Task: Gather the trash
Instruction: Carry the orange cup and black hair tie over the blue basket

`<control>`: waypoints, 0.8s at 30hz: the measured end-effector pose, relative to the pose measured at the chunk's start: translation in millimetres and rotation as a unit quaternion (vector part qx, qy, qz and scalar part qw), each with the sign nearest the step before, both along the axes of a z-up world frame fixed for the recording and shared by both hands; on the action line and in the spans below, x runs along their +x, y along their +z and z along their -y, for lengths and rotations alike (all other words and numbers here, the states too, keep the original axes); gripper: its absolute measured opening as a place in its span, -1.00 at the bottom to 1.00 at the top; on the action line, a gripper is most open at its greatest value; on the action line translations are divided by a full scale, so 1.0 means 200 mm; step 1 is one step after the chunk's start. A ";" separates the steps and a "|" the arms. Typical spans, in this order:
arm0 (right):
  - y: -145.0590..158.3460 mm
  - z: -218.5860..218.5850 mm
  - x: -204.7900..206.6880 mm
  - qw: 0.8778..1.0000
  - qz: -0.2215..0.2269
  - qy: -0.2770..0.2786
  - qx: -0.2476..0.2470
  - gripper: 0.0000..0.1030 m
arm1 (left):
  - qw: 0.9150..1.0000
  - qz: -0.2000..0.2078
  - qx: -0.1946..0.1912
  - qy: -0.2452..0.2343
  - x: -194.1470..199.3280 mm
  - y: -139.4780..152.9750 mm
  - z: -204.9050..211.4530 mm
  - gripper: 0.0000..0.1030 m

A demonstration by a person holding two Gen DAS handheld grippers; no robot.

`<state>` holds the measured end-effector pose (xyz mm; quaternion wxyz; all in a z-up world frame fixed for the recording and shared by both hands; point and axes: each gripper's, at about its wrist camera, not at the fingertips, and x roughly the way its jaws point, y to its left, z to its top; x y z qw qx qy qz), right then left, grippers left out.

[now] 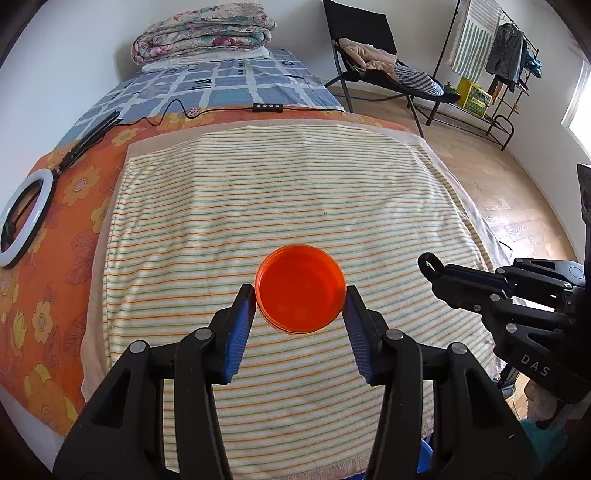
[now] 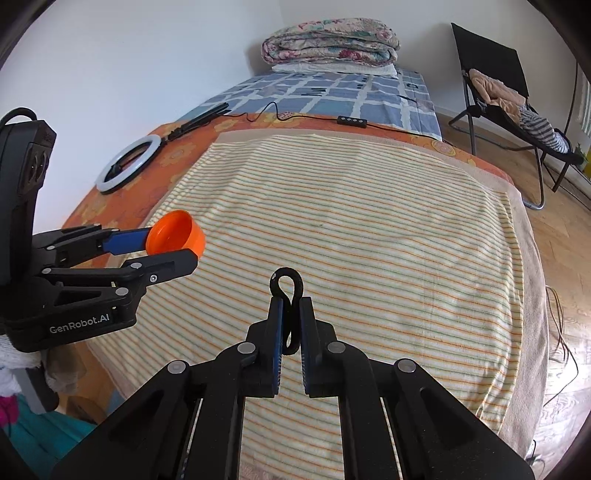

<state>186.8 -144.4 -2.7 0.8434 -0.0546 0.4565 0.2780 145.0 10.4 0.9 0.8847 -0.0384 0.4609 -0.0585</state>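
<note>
My left gripper [image 1: 300, 295] is shut on an orange plastic lid [image 1: 301, 290], open side facing the camera, held above the striped towel [image 1: 258, 192]. It also shows in the right wrist view, where the left gripper [image 2: 177, 245] holds the lid [image 2: 176, 237] at the left. My right gripper [image 2: 291, 306] is shut on a black hair tie [image 2: 287, 286] whose loop sticks out past the fingertips. In the left wrist view the right gripper [image 1: 439, 273] sits right of the lid with the hair tie [image 1: 429, 264] at its tip.
The towel covers the near end of a bed with an orange floral sheet [image 1: 48, 236]. A ring light [image 1: 24, 218], a cable remote [image 1: 267, 107] and folded quilts [image 1: 203, 33] lie farther back. A black chair [image 1: 369, 55] and clothes rack [image 1: 498, 74] stand on the wooden floor at right.
</note>
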 end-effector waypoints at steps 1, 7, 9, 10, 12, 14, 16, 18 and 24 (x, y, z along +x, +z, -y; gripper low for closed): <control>0.01 0.01 -0.03 1.000 -0.002 0.002 0.002 -0.87 | 1.000 0.001 0.001 -0.001 -0.04 0.01 0.01 -0.04; 0.03 0.04 -0.23 1.000 -0.005 0.013 0.007 -0.87 | 1.000 0.010 0.018 -0.024 -0.27 0.08 0.09 -0.04; 0.04 0.06 -0.29 1.000 -0.007 0.017 0.009 -0.87 | 0.999 0.012 0.023 -0.031 -0.35 0.09 0.11 -0.04; 0.04 0.07 -0.33 1.000 -0.010 0.019 0.010 -0.87 | 0.999 0.011 0.022 -0.034 -0.38 0.08 0.12 -0.04; 0.03 0.08 -0.39 1.000 -0.013 0.025 0.011 -0.87 | 0.999 0.007 0.018 -0.037 -0.46 0.07 0.13 -0.04; 0.03 0.09 -0.46 0.999 -0.011 0.028 0.010 -0.87 | 0.999 0.001 0.014 -0.038 -0.53 0.05 0.14 -0.04; 0.02 0.10 -0.53 0.999 -0.014 0.031 0.009 -0.87 | 0.999 -0.006 0.007 -0.037 -0.60 0.02 0.14 -0.04; 0.01 0.12 -0.59 0.999 -0.021 0.035 0.011 -0.87 | 0.999 -0.015 0.002 -0.035 -0.67 -0.02 0.13 -0.04; -0.07 0.13 -0.75 0.998 -0.043 0.044 0.014 -0.87 | 0.999 -0.040 -0.008 -0.034 -0.82 -0.15 0.15 -0.04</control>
